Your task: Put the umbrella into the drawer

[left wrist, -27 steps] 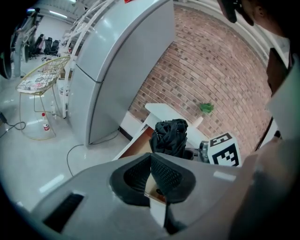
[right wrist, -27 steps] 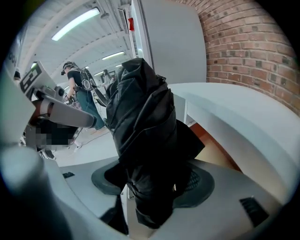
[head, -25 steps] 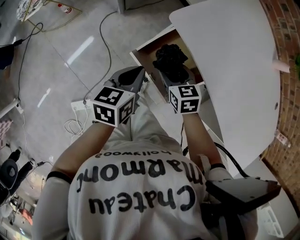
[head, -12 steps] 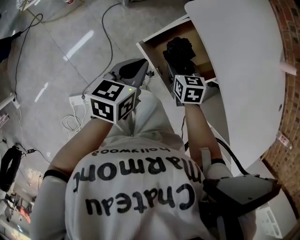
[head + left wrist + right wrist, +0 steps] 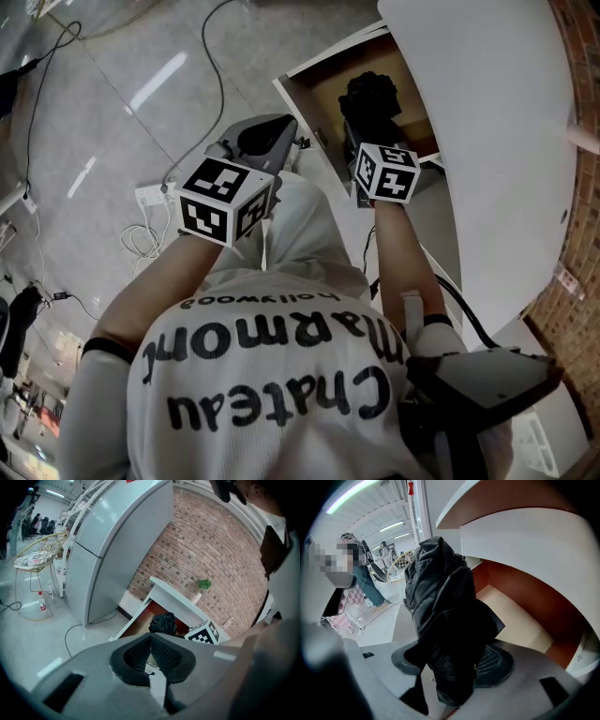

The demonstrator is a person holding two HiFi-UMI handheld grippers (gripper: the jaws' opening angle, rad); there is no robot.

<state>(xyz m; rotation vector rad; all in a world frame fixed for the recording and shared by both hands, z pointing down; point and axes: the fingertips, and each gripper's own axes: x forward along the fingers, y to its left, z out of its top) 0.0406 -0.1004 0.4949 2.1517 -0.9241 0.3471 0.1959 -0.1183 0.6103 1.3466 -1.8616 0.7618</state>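
Observation:
A folded black umbrella (image 5: 445, 620) stands clamped between the jaws of my right gripper (image 5: 452, 667), which is shut on it. In the head view the umbrella (image 5: 370, 98) hangs over the open drawer (image 5: 323, 89) of the white desk (image 5: 487, 122), ahead of the right gripper's marker cube (image 5: 386, 172). The drawer's brown floor (image 5: 513, 616) lies just beyond the umbrella. My left gripper (image 5: 151, 656) is shut with nothing in it, held left of the drawer (image 5: 258, 155); the left gripper view also takes in the umbrella (image 5: 163, 623) in the drawer opening.
The white desk top (image 5: 497, 187) overhangs the drawer on the right. A brick wall (image 5: 211, 550) and a grey fridge (image 5: 117, 545) stand behind. Cables and a power strip (image 5: 150, 197) lie on the floor at the left. A person (image 5: 351, 573) stands far off.
My right gripper has carried the umbrella forward and farther over the open drawer. The left gripper has stayed roughly in place, shut.

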